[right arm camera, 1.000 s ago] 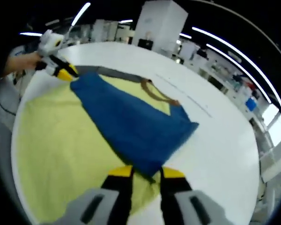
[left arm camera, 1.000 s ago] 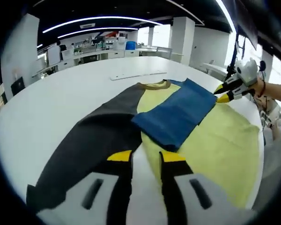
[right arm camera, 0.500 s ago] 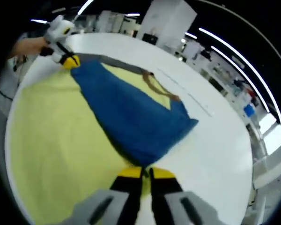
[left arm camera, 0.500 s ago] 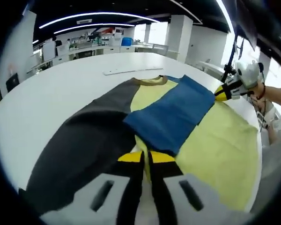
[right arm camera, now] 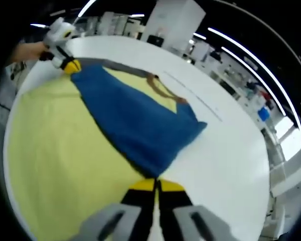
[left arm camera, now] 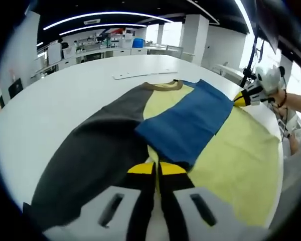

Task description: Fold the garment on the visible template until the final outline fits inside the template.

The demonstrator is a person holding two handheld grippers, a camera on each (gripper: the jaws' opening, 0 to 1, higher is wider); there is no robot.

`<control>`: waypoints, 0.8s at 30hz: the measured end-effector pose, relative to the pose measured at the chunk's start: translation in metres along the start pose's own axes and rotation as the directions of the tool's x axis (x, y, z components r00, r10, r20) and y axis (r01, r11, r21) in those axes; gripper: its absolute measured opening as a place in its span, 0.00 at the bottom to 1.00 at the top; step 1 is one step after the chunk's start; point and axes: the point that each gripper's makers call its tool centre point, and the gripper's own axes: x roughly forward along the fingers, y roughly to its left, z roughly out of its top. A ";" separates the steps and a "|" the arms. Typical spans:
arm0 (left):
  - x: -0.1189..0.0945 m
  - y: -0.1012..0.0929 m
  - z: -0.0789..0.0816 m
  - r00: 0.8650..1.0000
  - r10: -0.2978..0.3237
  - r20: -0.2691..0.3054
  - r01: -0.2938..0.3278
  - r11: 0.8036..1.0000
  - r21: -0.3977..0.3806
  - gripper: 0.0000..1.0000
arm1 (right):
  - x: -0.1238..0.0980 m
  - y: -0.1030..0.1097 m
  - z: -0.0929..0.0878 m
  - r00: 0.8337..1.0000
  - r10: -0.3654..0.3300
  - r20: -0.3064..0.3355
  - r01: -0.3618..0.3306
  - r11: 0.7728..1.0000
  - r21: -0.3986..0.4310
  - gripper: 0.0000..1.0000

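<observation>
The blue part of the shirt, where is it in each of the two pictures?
Left gripper view: the blue part lies in the middle, folded over the yellow cloth, just past the left tool.
Right gripper view: the blue part runs slantwise across the middle, down to the right tool.
Shared landmark: the brown collar at the blue part's far edge.

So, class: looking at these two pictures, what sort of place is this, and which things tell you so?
Probably a large open-plan lab or workshop. A big white table holds the garment, benches crowded with equipment line the far wall, and long strip lights curve across a dark ceiling between white pillars.
</observation>
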 end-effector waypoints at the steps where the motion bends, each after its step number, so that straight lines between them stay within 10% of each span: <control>1: 0.000 0.000 0.000 1.000 0.002 0.000 -0.002 1.000 0.001 0.00 | -0.001 0.000 0.000 1.000 -0.001 0.000 0.001 1.000 0.015 0.00; 10: -0.001 0.003 -0.001 1.000 0.016 -0.004 -0.016 0.999 -0.035 0.00 | -0.001 -0.014 -0.012 1.000 0.000 0.025 -0.009 0.927 0.374 0.00; 24: -0.001 0.005 -0.001 1.000 0.000 0.001 0.000 0.992 -0.125 0.00 | -0.004 -0.007 -0.008 1.000 0.017 0.002 -0.017 0.980 0.198 0.00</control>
